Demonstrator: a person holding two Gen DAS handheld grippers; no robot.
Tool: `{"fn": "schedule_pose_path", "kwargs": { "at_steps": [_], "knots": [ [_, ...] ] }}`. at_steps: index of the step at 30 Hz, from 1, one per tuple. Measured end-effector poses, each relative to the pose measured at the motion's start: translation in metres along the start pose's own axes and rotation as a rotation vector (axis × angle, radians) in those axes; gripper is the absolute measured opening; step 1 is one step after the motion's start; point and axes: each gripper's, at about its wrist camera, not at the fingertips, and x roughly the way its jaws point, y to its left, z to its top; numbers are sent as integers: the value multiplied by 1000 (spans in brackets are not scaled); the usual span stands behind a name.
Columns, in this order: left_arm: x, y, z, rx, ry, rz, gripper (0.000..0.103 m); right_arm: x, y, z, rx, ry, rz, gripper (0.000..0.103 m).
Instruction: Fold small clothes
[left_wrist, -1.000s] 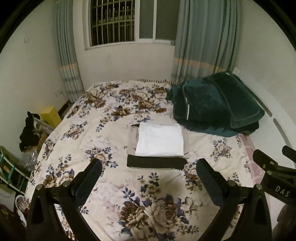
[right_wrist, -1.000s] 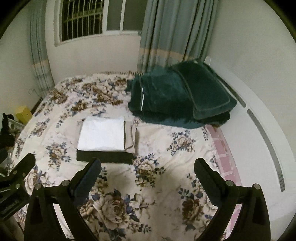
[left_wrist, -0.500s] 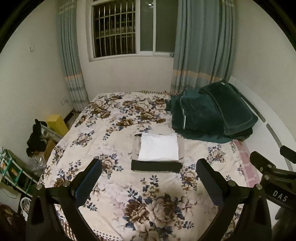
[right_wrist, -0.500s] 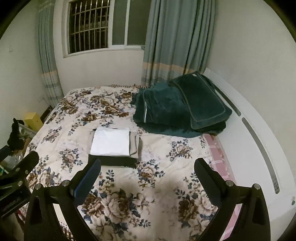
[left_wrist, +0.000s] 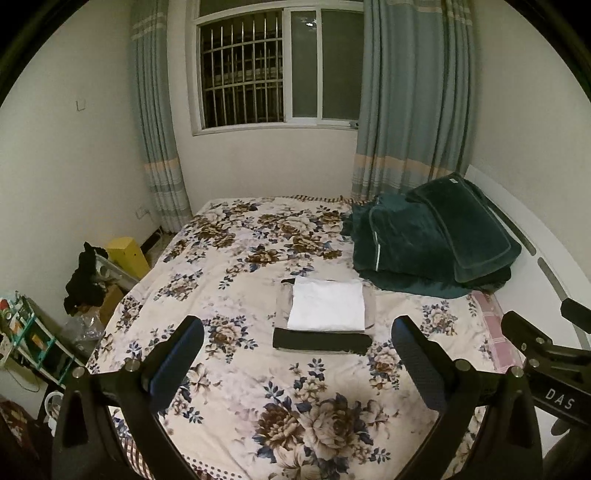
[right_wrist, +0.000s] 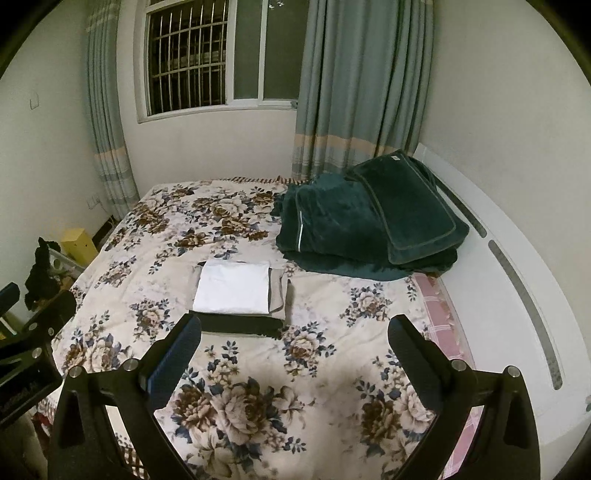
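Folded stack at rest on the bed, both grippers held wide and empty

The left gripper (left_wrist: 295, 354) and right gripper (right_wrist: 293, 350) stood with jaws spread far apart, gripping nothing, raised well clear of the floral bedspread (left_wrist: 258, 413). The folded clothes (left_wrist: 327, 314), a white piece on top of grey and black ones, lay near the middle of the bed, closer to the headboard-side edge than to the far edge, and near the dark green blanket pile (left_wrist: 428, 243). The likely risk was a returning finger catching the overhanging black layer and dragging the stack askew, or snagging the soft, wrinkled bedspread beneath and tipping the top layers.
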Motion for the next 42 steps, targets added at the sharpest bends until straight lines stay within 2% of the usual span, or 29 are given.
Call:
{"fn": "schedule_pose_path", "kwargs": {
  "at_steps": [42],
  "knots": [
    [-6,0,-4,2,2,-4,103,2,10,0,-15,-5,23,103]
  ]
}}
